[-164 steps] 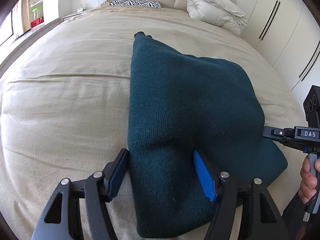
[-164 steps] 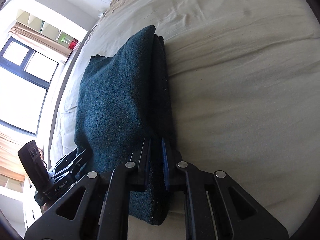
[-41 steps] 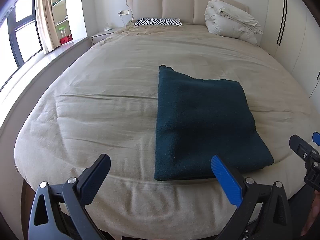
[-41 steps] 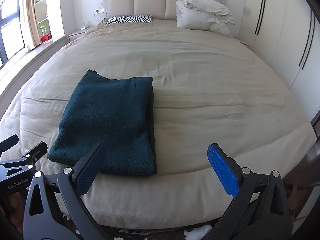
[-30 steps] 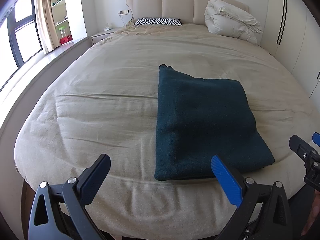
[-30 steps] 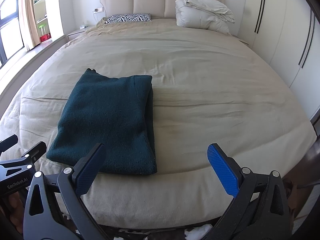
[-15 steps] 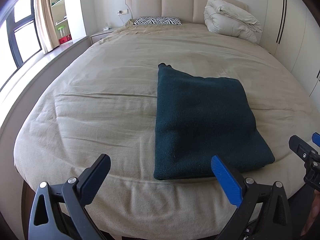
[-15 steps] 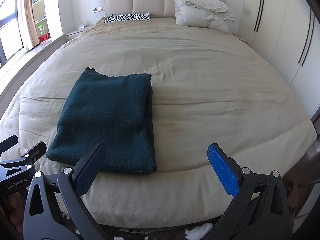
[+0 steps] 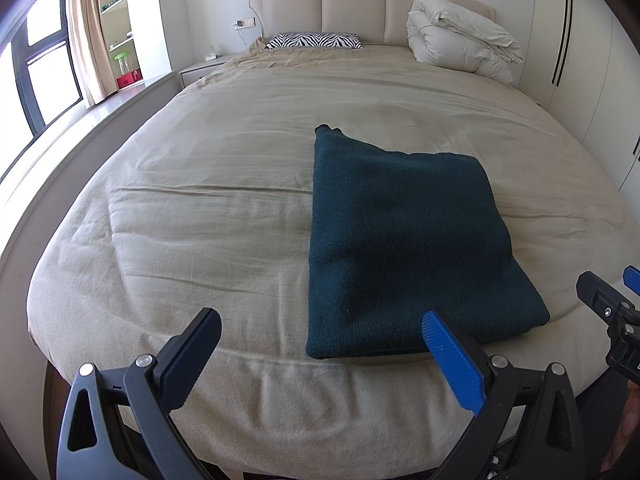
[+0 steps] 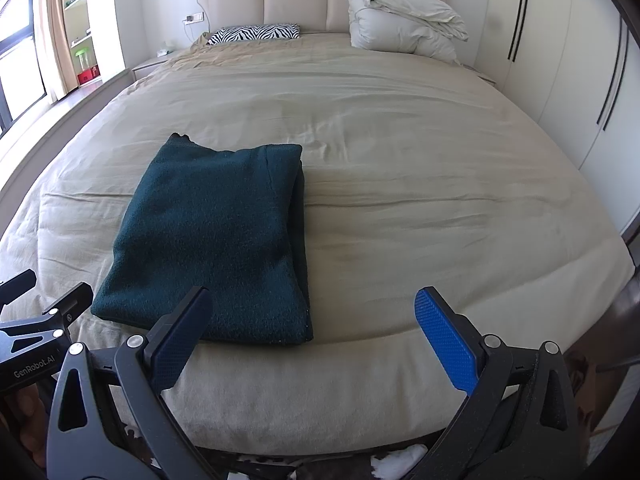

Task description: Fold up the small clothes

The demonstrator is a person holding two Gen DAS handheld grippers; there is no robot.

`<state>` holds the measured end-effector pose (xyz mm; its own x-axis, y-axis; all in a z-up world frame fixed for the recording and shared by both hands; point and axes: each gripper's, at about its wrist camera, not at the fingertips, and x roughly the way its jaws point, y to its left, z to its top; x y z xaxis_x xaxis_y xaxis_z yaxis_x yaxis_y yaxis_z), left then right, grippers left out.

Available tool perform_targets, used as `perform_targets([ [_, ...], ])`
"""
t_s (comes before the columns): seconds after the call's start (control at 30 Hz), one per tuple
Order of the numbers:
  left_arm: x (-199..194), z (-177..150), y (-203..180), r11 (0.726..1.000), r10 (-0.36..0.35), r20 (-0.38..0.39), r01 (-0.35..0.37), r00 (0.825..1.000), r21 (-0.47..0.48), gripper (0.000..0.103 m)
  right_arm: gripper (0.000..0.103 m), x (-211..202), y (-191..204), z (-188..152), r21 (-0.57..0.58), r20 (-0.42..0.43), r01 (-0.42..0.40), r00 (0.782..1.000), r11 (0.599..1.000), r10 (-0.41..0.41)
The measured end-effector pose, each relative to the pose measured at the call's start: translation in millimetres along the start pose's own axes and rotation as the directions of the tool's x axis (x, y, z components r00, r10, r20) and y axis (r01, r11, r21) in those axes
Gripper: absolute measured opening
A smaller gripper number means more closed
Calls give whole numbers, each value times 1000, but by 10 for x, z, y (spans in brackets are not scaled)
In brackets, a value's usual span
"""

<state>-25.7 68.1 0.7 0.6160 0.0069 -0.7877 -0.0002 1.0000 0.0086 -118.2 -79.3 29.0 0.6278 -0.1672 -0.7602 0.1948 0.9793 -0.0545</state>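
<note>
Beige bedding (image 9: pixel 224 216) carries the folded teal sweater (image 9: pixel 404 240) near the bed's foot edge, released since seconds ago, while left gripper (image 9: pixel 320 352) and right gripper (image 10: pixel 316 332) hang back, jaws spread and empty, so folding looks finished.

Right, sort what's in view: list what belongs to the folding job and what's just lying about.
Job:
- folded teal sweater
- left tongs, open
- right tongs, open

Lying about:
- zebra pillow
- white duvet bundle
- bed itself
</note>
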Motion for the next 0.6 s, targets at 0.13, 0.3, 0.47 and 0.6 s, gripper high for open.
perform_targets([
  [0.13, 11, 1, 6, 1000, 0, 0, 0, 1000, 2, 103, 103, 4, -1, -7, 1, -1, 0, 1000, 1000, 0],
  [0.3, 8, 0, 6, 1000, -1, -1, 1, 1000, 2, 103, 103, 11, -11, -15, 4, -1, 1, 1000, 1000, -1],
  [0.47, 12, -2, 3, 1000, -2, -1, 2, 1000, 5, 103, 103, 12, -11, -21, 4, -3, 1, 1000, 1000, -1],
  [0.6, 54, -7, 4, 1000, -6, -5, 6, 1000, 13, 103, 103, 12, -7, -26, 4, -4, 0, 1000, 1000, 0],
])
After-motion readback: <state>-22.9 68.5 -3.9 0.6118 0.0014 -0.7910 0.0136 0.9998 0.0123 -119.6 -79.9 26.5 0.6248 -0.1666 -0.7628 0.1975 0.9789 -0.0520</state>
